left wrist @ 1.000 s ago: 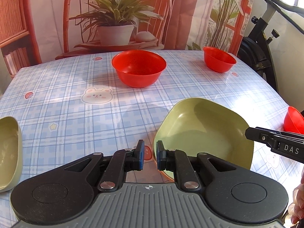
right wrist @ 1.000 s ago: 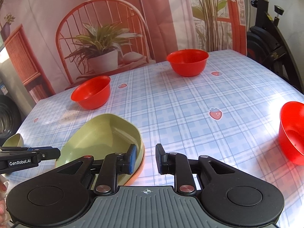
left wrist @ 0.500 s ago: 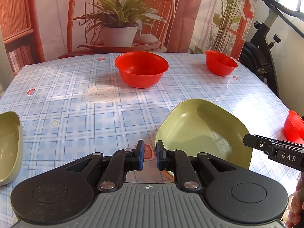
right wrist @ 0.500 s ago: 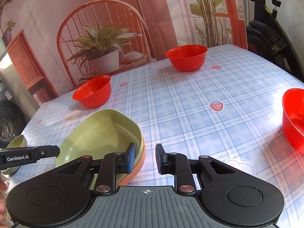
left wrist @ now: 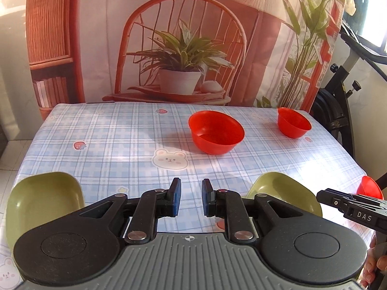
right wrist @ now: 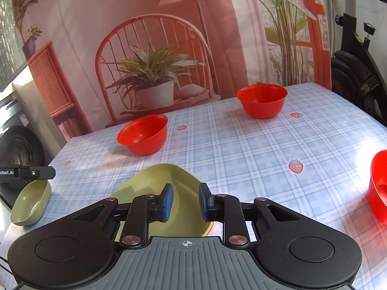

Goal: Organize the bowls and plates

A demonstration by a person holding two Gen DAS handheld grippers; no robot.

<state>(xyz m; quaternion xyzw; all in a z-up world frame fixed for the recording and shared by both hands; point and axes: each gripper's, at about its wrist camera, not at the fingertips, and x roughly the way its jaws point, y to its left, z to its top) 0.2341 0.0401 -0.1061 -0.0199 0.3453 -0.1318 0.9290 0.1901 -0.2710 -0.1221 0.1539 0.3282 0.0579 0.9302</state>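
Observation:
My left gripper (left wrist: 191, 199) is open and empty above the table's near edge. A green plate (left wrist: 46, 198) lies to its left and a second green plate (left wrist: 287, 193) to its right. My right gripper (right wrist: 185, 202) is open and empty, hovering over that second green plate (right wrist: 169, 181). A red bowl (left wrist: 216, 132) sits mid-table and another red bowl (left wrist: 293, 122) at the far right; both show in the right wrist view (right wrist: 144, 137) (right wrist: 262, 100). A third red bowl (right wrist: 378, 188) sits at the right edge.
The table (left wrist: 121, 140) has a blue checked cloth. A printed backdrop (left wrist: 183, 48) hangs behind it. An exercise bike (right wrist: 355, 77) stands to the right. The other green plate (right wrist: 30, 203) and the left gripper's tip (right wrist: 26, 172) show at the right wrist view's left.
Both grippers have pulled back and risen, so more of the table shows. The left view has swung left, and the left green plate is fully in sight. Both jaws have opened a little wider.

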